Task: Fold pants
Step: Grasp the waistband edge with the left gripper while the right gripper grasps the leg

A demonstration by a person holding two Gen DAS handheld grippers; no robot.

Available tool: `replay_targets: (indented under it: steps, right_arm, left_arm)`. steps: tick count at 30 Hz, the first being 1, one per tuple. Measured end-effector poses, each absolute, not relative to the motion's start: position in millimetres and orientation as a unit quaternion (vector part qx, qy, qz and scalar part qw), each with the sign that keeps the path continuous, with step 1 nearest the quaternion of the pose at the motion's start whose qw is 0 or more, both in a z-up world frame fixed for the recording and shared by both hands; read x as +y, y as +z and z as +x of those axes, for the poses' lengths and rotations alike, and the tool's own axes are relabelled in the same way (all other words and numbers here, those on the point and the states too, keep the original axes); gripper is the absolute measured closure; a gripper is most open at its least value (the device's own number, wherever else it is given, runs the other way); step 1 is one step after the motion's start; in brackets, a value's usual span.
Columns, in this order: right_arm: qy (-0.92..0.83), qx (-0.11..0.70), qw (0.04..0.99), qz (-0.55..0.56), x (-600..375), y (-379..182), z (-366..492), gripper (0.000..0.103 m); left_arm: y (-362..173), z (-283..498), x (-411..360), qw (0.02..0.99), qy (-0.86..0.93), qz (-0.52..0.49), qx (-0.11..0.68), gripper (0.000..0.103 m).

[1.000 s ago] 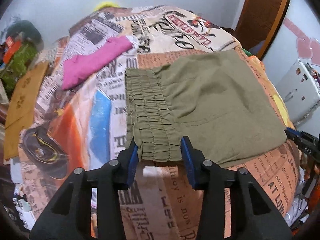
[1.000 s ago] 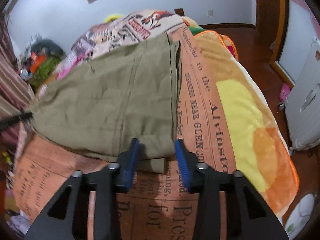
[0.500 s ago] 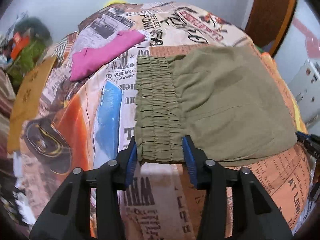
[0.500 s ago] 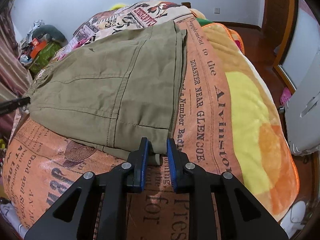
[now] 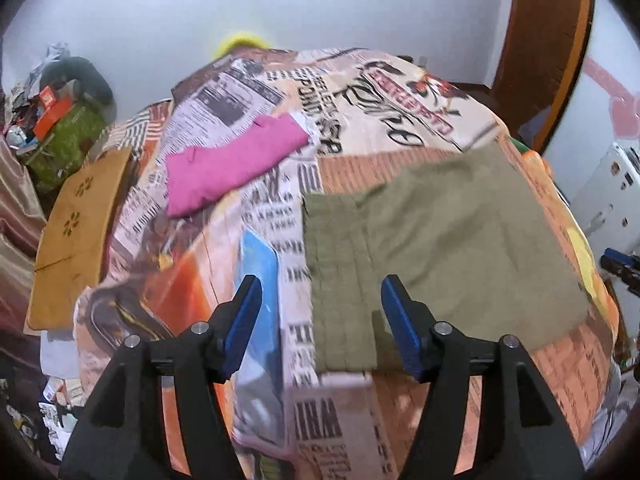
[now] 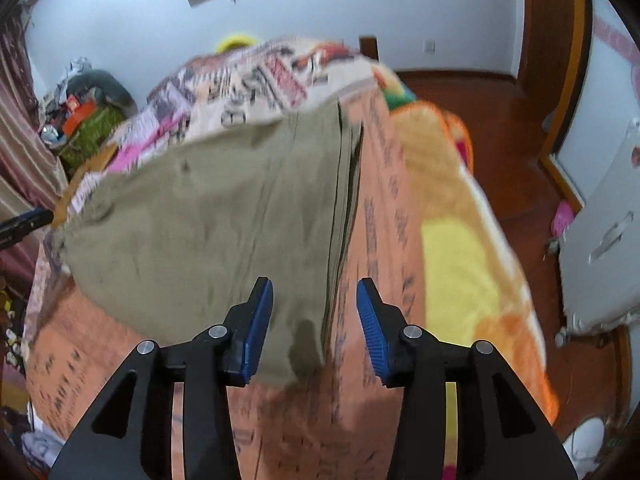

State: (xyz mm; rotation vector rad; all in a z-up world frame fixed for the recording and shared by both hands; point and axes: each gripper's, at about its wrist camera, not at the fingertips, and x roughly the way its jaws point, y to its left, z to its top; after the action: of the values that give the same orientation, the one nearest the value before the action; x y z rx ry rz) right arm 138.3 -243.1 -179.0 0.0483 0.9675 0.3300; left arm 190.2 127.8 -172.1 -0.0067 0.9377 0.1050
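Observation:
The olive green pants lie folded into a flat rectangle on the newspaper-print bedspread, with the elastic waistband on the left side. My left gripper is open and empty, above the near end of the waistband and not touching it. In the right wrist view the pants show their folded leg edge. My right gripper is open and empty above the near corner of that edge.
A folded pink garment lies on the bedspread beyond the waistband. A brown cardboard sheet leans at the bed's left. A yellow-orange blanket covers the bed's right side, with wooden floor and a white appliance beyond.
Both grippers have opened wide and pulled up and back from the pants. The right gripper was nearly shut on the leg corner half a second ago and has let it go.

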Motion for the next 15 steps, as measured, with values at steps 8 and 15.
replay_targets:
  steps: [8,15]
  right_arm:
    - [0.161,0.417,0.894,0.01,-234,-159,192,0.057]
    - [0.176,0.417,0.892,0.006,-225,-170,256,0.057]
  left_arm:
    - [-183,246,144,0.88,0.066,-0.015,0.469,0.041]
    - [-204,287,145,0.871,0.062,-0.008,0.487,0.041]
